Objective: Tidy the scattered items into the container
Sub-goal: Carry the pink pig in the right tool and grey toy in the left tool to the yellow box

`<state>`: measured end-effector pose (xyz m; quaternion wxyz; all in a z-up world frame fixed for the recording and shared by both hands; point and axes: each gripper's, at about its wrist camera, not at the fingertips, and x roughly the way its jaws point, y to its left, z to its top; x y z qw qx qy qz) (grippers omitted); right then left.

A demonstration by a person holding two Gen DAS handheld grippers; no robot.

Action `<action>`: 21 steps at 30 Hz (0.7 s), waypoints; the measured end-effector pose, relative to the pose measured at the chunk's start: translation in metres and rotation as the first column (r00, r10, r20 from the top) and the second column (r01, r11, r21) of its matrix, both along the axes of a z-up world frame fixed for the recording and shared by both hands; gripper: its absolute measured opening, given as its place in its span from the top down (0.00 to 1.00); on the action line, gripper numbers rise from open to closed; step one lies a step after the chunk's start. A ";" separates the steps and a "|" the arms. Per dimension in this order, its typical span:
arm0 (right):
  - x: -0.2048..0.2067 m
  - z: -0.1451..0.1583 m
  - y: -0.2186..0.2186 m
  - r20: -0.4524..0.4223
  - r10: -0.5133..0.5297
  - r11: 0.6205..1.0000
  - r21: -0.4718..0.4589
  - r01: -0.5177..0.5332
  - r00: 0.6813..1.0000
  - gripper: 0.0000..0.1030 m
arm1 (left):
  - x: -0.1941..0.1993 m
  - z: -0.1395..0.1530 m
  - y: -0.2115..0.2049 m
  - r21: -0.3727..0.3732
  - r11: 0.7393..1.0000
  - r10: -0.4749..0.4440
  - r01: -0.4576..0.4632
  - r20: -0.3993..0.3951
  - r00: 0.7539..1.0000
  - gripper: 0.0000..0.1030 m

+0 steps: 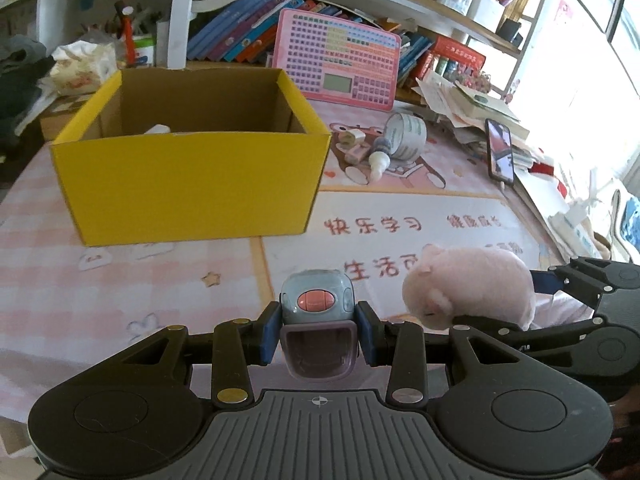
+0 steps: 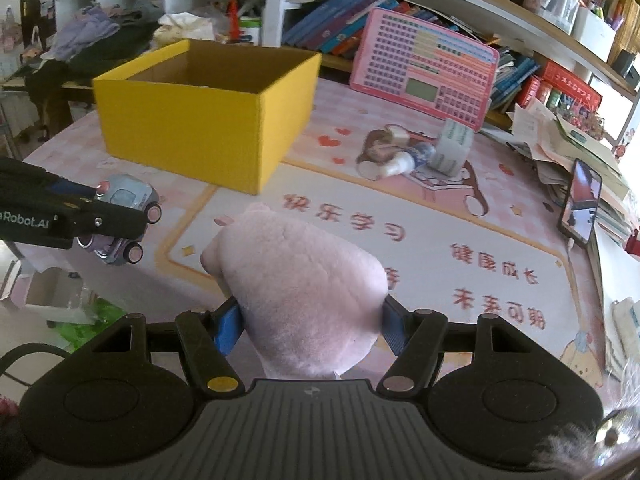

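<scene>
A grey-blue toy car (image 1: 318, 320) with pink details hangs above the pink mat, my left gripper (image 1: 319, 334) shut on its sides; in the right wrist view the toy car (image 2: 124, 216) shows at the left edge, held by the left gripper (image 2: 108, 220). My right gripper (image 2: 310, 322) is shut on a pink plush toy (image 2: 304, 292), which also shows at the right of the left wrist view as the plush (image 1: 472, 284). The open yellow box (image 1: 192, 176) stands ahead on the desk, with a white item (image 1: 158, 129) inside; the box (image 2: 200, 120) lies ahead and left in the right view.
A tape roll (image 1: 406, 136), a small bottle (image 1: 380, 158) and a small pink item (image 1: 354, 152) lie right of the box. A pink keyboard toy (image 1: 340, 60) leans on the bookshelf. A phone (image 1: 500, 152) and paper piles (image 1: 472, 108) sit at right.
</scene>
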<state>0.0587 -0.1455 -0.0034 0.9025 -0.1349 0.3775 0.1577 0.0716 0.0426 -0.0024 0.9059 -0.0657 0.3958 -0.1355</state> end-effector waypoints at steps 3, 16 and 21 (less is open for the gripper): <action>-0.009 0.000 0.012 -0.002 0.011 1.000 0.005 -0.011 1.000 0.36 | -0.010 0.001 0.009 0.006 1.000 0.004 -0.004 0.001 1.000 0.63; -0.033 0.000 0.045 -0.013 0.081 0.997 0.018 -0.080 0.997 0.36 | -0.041 0.003 0.040 0.009 0.998 0.058 -0.058 0.009 0.998 0.63; -0.039 0.000 0.053 -0.014 0.104 0.994 0.020 -0.104 0.994 0.36 | -0.047 0.003 0.046 0.013 0.998 0.066 -0.066 0.012 0.998 0.63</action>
